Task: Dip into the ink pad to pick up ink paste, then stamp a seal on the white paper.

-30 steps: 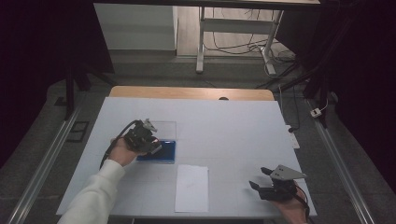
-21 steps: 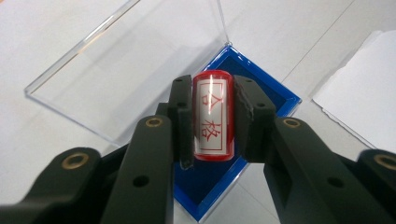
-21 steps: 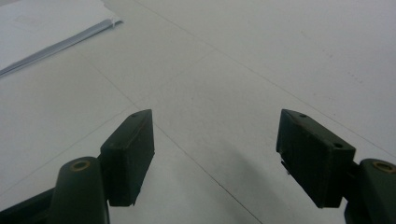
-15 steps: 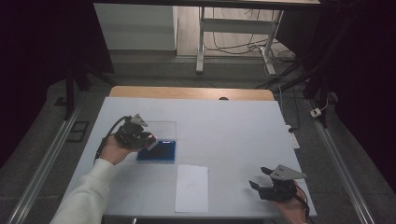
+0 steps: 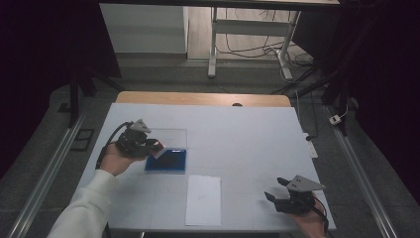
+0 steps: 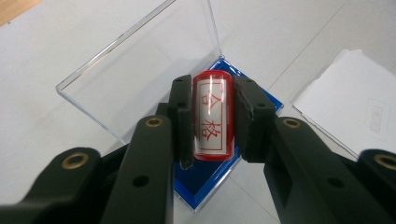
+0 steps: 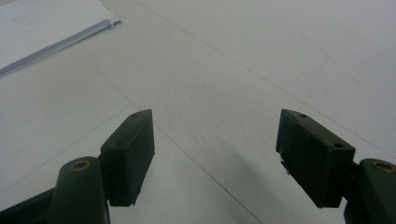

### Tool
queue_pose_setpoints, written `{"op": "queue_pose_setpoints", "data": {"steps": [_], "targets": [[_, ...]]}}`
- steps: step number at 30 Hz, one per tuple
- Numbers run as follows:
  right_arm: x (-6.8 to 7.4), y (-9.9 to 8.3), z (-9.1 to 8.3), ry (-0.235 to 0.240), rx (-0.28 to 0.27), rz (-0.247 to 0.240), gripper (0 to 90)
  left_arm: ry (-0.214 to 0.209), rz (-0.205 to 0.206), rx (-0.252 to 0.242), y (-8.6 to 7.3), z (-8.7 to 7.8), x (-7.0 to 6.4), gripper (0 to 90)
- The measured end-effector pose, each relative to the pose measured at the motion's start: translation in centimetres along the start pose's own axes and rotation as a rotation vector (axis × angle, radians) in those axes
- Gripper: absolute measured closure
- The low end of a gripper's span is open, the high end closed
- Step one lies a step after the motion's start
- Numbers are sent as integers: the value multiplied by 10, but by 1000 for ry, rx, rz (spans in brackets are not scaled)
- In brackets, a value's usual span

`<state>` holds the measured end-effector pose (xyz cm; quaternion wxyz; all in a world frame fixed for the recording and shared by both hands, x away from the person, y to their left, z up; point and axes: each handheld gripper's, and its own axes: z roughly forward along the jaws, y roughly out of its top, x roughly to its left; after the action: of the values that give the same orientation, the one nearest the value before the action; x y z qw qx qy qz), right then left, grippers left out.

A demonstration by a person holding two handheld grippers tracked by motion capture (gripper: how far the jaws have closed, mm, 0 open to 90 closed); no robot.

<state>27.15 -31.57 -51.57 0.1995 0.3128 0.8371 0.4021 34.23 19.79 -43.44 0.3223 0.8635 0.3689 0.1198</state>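
The left gripper (image 6: 212,119) clamps a red cylindrical stamp with a white label (image 6: 213,115), now lifted off the blue ink pad in its clear-lidded case (image 5: 167,161) toward the counter's (image 5: 247,134) left edge. The right gripper (image 7: 215,154) rests unmoved, jaws wide, near the front right corner beside the white paper sheet (image 5: 203,199).
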Motion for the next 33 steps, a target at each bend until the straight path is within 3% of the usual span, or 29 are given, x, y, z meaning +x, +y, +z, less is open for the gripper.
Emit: {"op": "queue_pose_setpoints", "data": {"steps": [8, 23, 33], "targets": [[1, 0, 0, 5, -4, -5, 275, -22, 15, -22, 1, -6, -7, 702], [2, 0, 2, 11, -3, -6, 276, -102, 67, -52, 3, -8, -35, 701], [2, -1, 2, 10, 6, -9, 276, -127, 91, -42, 5, -8, -45, 701]]}}
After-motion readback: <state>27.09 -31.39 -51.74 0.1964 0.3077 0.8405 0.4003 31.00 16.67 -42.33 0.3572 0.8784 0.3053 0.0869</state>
